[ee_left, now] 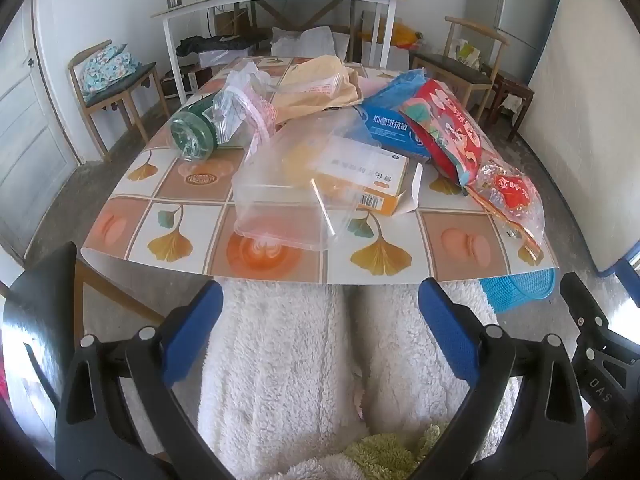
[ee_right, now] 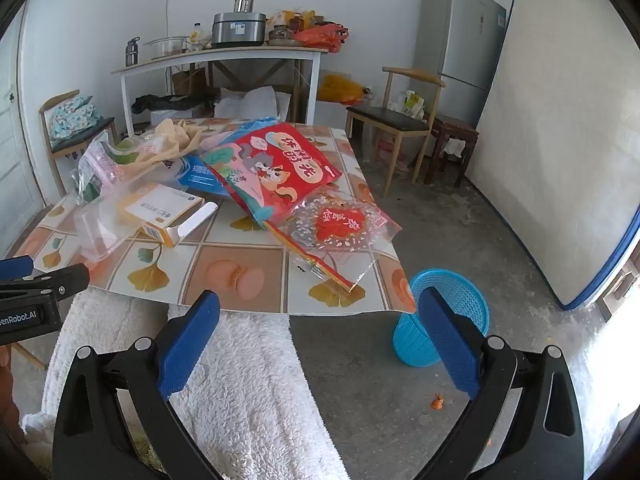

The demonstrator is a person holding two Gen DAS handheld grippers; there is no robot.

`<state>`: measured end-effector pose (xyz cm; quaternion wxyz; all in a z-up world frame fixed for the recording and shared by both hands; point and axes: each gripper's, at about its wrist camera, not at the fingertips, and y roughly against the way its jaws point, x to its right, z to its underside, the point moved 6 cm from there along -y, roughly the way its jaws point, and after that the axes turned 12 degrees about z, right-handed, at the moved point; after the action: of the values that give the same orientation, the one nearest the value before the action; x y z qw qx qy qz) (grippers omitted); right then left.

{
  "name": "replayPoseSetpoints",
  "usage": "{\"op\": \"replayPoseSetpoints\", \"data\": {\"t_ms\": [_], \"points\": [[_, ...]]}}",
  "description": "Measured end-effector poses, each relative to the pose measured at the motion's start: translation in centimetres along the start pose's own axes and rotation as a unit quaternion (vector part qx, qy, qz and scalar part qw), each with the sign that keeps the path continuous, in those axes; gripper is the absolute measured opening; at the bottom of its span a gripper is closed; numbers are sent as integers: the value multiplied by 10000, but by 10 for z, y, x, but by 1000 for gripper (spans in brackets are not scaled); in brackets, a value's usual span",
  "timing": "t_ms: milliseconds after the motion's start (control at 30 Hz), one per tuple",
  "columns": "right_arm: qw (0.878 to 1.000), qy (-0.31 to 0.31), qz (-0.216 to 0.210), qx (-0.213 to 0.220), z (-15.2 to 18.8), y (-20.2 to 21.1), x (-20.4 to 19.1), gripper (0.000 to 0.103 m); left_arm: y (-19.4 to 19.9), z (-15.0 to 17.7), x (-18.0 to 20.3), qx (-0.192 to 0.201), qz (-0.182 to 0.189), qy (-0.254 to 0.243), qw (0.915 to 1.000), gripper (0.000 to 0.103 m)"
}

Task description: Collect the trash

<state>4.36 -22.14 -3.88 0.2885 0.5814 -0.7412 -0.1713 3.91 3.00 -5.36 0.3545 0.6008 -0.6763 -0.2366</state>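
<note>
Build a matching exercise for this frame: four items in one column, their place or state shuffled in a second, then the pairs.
Items:
1. blue basket
2. glass jar
3. medicine box
4. red snack bag

Places or states:
A. end flap open
B. on the floor beside the table
C. lying on its side
D. resting on other packaging, on top of the pile

Pairs: 1-B, 2-C, 3-A, 4-D

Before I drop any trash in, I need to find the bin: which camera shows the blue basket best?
The right wrist view: the blue basket stands on the floor beside the table corner, mostly visible behind the open right gripper. The left wrist view catches only its rim below the table edge.
</note>
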Motion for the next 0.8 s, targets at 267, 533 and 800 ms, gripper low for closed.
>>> {"op": "replayPoseSetpoints", "data": {"t_ms": [267, 533, 800], "points": [[10000, -11, 2, 4, 0, 1, 0, 97, 0, 0, 0, -3, 3, -1, 10000, 94], [10000, -9, -10, -2, 0, 1, 1, 97, 0, 0, 0, -8, 4, 6, 10000, 94], [10000, -7, -5, -4, 1, 1, 0, 97, 0, 0, 0, -6, 7, 6, 10000, 94]]}}
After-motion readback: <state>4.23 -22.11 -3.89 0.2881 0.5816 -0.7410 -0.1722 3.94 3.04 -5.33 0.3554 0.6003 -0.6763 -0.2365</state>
